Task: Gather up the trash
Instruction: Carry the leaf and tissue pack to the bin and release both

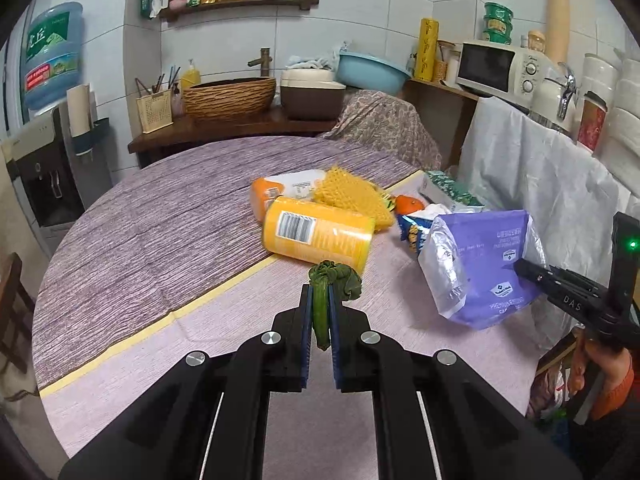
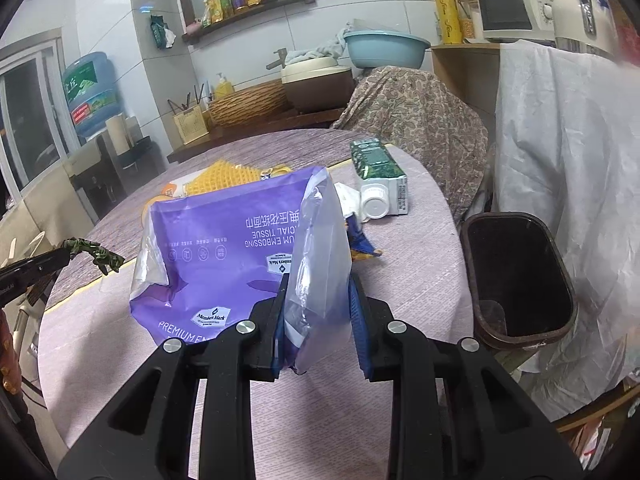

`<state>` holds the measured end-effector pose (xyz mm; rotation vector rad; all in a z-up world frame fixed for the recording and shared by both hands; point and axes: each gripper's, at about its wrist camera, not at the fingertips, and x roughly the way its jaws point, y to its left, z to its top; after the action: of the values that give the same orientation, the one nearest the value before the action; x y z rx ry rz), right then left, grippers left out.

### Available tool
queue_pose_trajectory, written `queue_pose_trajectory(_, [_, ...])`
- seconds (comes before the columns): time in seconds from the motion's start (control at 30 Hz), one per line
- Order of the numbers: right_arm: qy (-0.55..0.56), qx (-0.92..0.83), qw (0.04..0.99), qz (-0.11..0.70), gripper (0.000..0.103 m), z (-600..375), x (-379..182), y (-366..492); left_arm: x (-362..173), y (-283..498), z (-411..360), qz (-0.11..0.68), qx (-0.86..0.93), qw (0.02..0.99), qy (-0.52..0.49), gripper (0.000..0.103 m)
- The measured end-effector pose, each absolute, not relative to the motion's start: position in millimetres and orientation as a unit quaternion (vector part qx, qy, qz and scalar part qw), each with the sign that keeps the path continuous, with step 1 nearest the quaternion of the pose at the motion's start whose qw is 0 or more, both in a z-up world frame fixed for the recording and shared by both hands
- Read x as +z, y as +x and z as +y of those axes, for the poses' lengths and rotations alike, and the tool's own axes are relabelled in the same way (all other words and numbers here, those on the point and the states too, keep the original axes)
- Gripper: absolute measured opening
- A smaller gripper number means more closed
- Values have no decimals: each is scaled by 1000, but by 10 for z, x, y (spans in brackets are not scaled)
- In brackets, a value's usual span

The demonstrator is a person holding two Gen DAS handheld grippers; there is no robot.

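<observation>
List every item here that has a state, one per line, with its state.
left gripper: shut on a green wilted scrap, held above the table
right gripper: closed on the purple tissue bag
purple tissue bag: empty, crumpled, open end up
yellow canister: lying on its side
green carton: lying flat, cap on
trash bin: open beside the table

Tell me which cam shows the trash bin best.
Right wrist. The dark trash bin sits beside the table, its open mouth and rim fully visible just right of the right gripper, which grips the purple tissue bag. The left wrist view doesn't show the bin at all.
</observation>
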<state>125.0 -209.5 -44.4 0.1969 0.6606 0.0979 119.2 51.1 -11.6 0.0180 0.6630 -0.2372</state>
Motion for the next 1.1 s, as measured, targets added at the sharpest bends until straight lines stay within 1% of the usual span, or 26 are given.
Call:
queue_pose_trajectory(0.3, [151,10,942,299,28,-2674,-352,1198,15,1396,-13,310,-191,931,-1,9])
queue_pose_trajectory(0.53, [191,-61,941,274,28,-3367,-333,1174,90,1620,-729,308,-278,910,4,9])
queue_pose_trajectory(0.63, [191,-109,937,271,28,-3674,-379,1228,69,1749,-1138,316,-312,896,11,9])
queue_pose_trajectory(0.8, [184,-203,911,308,28,-4209,-705,1451,4,1919,-1672,332,-348,876,19,9])
queue_pose_trajectory(1.0, [182,-275,862,386,28,-4642,-1391,1815,-167,2131,-2214,369,-371,852,30,9])
queue_pose_trajectory(1.1, [185,-295,845,407,29,-4797,-1690,1952,-275,2199,-2428,382,-372,845,43,9])
